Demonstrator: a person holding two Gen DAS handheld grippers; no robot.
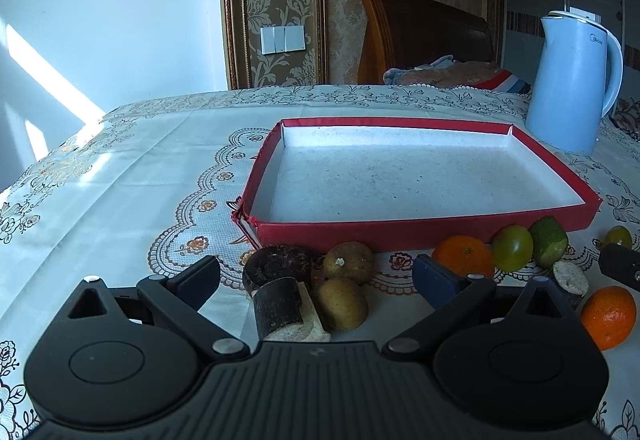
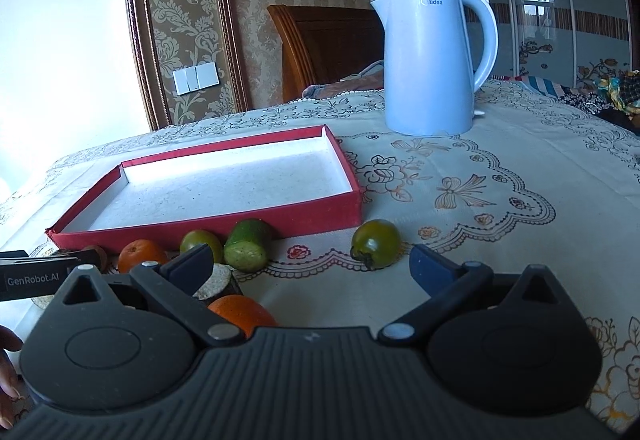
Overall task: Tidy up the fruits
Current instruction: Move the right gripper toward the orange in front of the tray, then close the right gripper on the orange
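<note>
Left gripper [image 1: 316, 280] wide open over two kiwis [image 1: 347, 280]; right gripper [image 2: 312, 268] wide, empty, near green tomato [image 2: 376, 243]. Fruit scattered before empty red tray [image 2: 200, 228]. Probably light, round, bruisable: grip gently across middle.

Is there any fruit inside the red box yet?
No, the red box shows only its bare white floor, and the oranges and other fruit lie on the tablecloth in front of it.

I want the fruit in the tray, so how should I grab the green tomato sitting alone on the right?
Grip the round green tomato across its smooth sides, coming from above with the right tool; its stem points sideways, and open cloth surrounds it.
</note>
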